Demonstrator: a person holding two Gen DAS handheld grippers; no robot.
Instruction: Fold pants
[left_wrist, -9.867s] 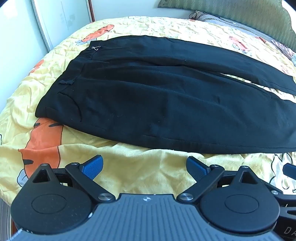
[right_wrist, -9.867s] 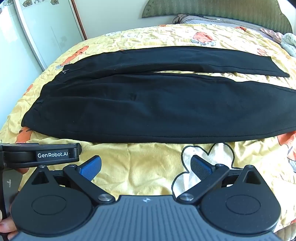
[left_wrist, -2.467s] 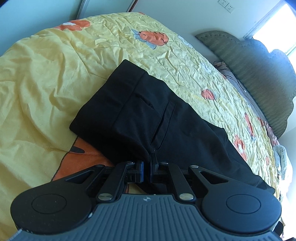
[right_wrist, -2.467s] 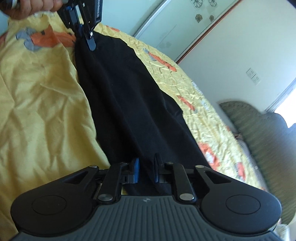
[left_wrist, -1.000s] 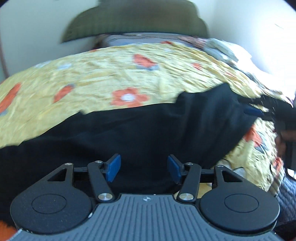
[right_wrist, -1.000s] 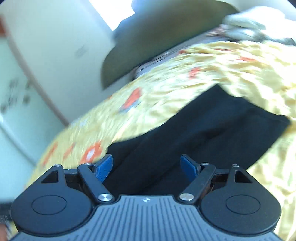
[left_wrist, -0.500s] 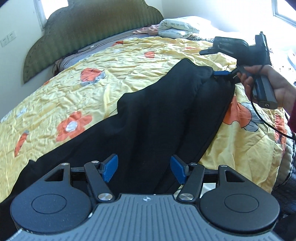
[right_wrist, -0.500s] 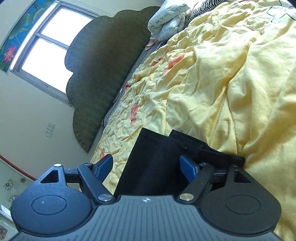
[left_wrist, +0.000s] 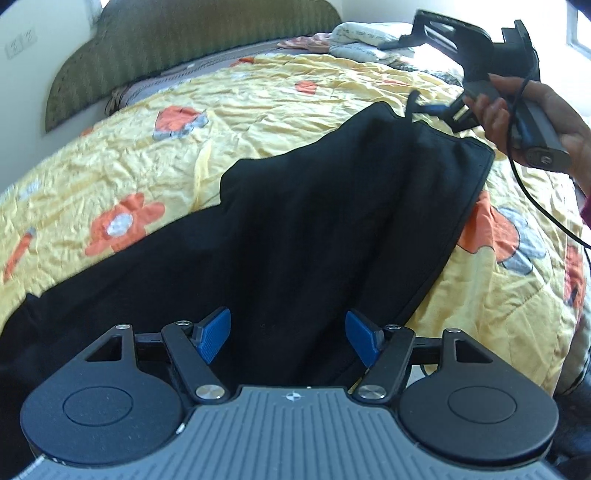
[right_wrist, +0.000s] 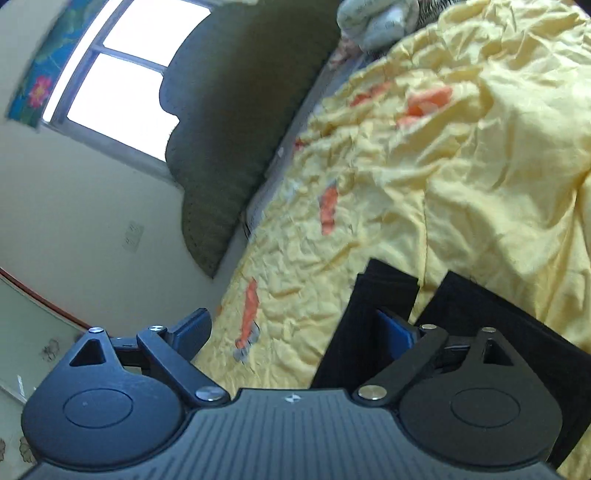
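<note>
Black pants (left_wrist: 317, 229) lie folded lengthwise, one leg over the other, on the yellow flowered bedspread (left_wrist: 258, 107). My left gripper (left_wrist: 288, 334) is open and hovers just above the middle of the legs. My right gripper (right_wrist: 295, 332) is open at the leg cuffs (right_wrist: 380, 295); its right blue pad sits behind the near cuff, its left pad over the bedspread. In the left wrist view the right gripper (left_wrist: 434, 109) shows at the far cuff end, held by a hand.
A green padded headboard (left_wrist: 192, 40) and folded bedding (left_wrist: 365, 37) lie at the head of the bed. A window (right_wrist: 122, 85) and wall are behind. The bed edge drops off at the right (left_wrist: 576, 332).
Both grippers let go of the pants, opened and swung towards the leg end. In the last half second the right gripper edged onto the cuffs; the left came closer over the legs.
</note>
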